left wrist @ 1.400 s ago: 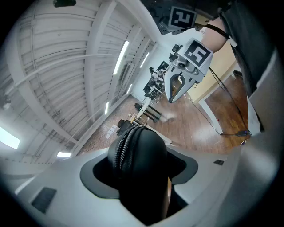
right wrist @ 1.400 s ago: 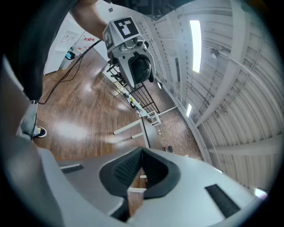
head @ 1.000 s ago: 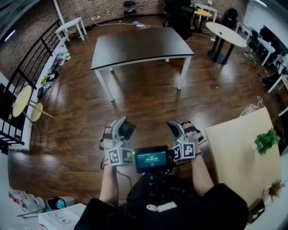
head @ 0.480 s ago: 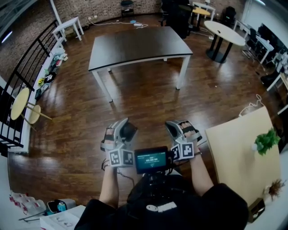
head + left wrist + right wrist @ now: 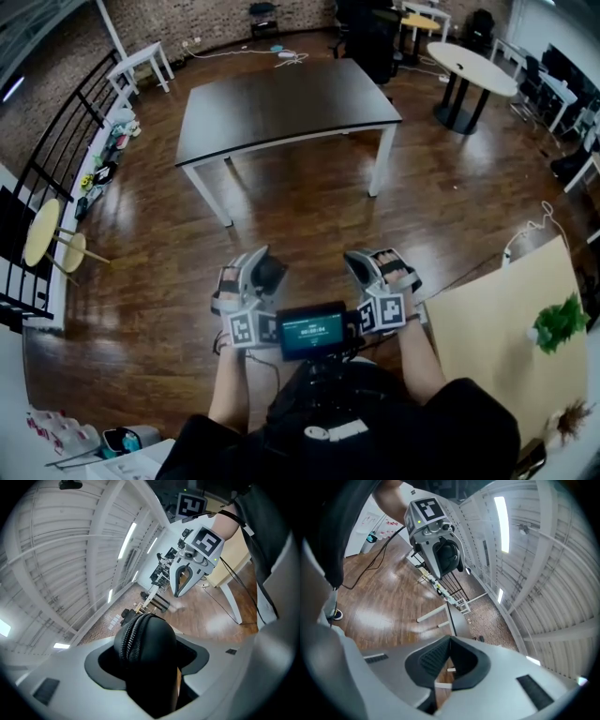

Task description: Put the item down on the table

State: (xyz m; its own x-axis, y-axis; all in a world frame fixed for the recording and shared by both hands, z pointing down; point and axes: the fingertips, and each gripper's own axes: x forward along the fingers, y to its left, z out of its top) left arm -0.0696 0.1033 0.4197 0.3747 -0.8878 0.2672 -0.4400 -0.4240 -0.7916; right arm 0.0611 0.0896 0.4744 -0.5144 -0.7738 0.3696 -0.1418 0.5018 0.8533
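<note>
The left claw [image 5: 255,264] is standing wide and clamping a black, rounded, zip-edged soft pouch [image 5: 146,651]. The pouch is filling the gap between the two grey jaws and bulging out past their tips, with its zip running up the side that is facing the camera. The right claw [image 5: 449,645] is sitting just beside the left one at about the same height. Its jaws are meeting at the tips with nothing between them.

A small lit display [image 5: 309,331] is riding between the two claws, close to the person's body. Under both claws the glossy brown wooden floor [image 5: 309,216] is showing. The dark rectangular desk with white legs [image 5: 281,103] is standing well ahead of them, bare on top.

Judging from this, the carry is under way and the setting-down is not yet begun. The main risk is coming from the pouch itself: it is soft and rounded, so it may be creeping or twisting out of the wide grip. Loosening the jaws before they are over the desk would be dropping it on the floor. Coming in too low would be knocking the pouch against the desk's near edge
</note>
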